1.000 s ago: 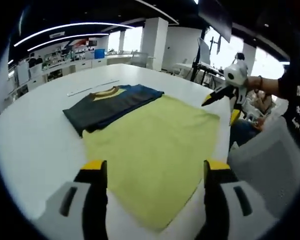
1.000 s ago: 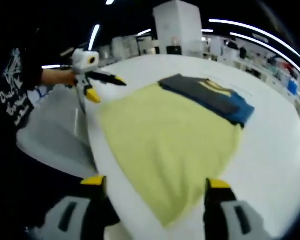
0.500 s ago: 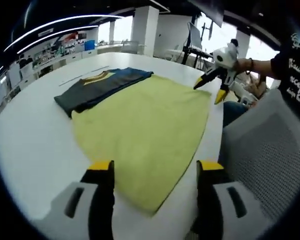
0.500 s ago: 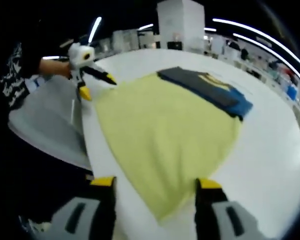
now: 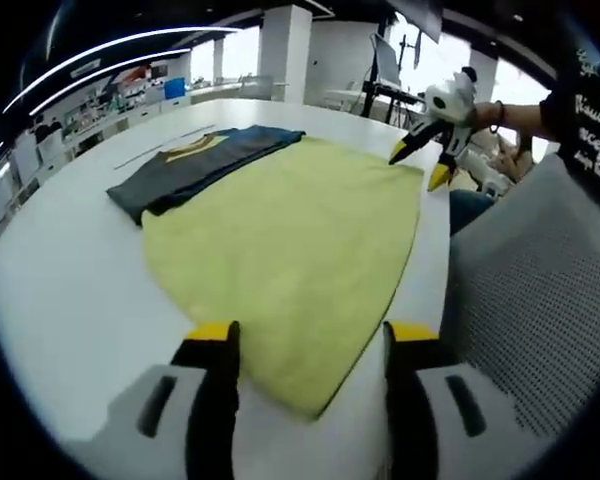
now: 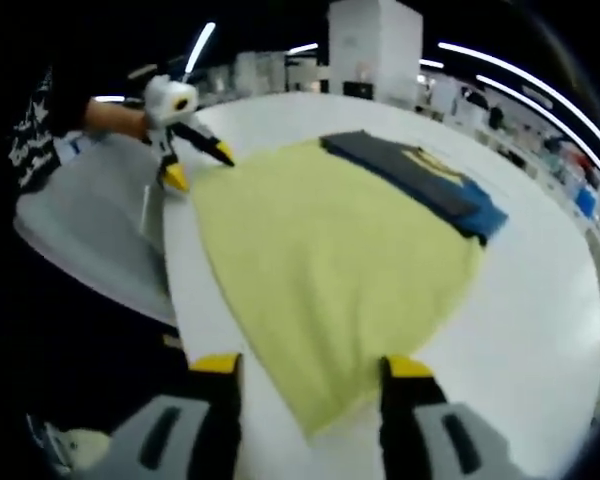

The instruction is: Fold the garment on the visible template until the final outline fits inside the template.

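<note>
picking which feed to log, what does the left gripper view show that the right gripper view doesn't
Left gripper view alone: the right gripper held in a person's hand at the yellow cloth's far corner, fingers open, and a grey mesh chair back beside the table.

Right gripper view alone: the left gripper, also open, at the opposite corner of the cloth, and a smooth grey chair seat.

Both: the large yellow cloth template spread flat on the round white table, with the folded dark grey and blue shirt with yellow collar lying along its far edge.
</note>
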A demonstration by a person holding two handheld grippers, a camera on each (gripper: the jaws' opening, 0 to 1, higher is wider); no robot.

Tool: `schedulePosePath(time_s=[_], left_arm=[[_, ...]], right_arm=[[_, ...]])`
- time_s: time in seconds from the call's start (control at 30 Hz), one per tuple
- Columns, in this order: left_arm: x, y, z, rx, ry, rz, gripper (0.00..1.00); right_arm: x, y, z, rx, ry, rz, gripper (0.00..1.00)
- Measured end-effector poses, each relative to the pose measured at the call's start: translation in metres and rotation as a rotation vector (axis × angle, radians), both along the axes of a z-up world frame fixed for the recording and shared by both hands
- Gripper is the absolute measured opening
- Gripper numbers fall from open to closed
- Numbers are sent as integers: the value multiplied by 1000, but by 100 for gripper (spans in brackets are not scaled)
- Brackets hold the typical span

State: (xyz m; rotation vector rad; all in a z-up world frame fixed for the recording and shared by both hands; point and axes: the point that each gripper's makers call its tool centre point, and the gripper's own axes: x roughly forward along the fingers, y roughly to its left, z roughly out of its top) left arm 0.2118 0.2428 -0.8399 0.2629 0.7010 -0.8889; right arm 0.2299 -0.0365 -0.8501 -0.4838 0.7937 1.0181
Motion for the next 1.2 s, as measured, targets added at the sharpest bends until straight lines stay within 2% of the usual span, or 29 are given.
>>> schedulePosePath(time_s=[0.1, 0.27, 0.63, 0.93, 1.1, 1.2], left_arm=[[-4, 2, -3, 56, -23, -50, 55], [0, 3, -2, 78, -41, -41, 49], [0, 3, -2, 81, -38, -39, 48], [6, 1, 0, 87, -47, -35, 33], [11, 2, 2, 109, -67, -45, 19], [14, 5, 3, 120, -71, -33, 15]], right_arm=[[-2, 1, 0, -13, -12, 19, 51], [-1, 2, 2, -14, -14, 22, 50], [6, -1, 4, -9, -25, -2, 35], [19, -9, 4, -1, -23, -60, 17], [21, -6, 3, 4, -16, -62, 6], [21, -5, 3, 1, -10, -56, 5]])
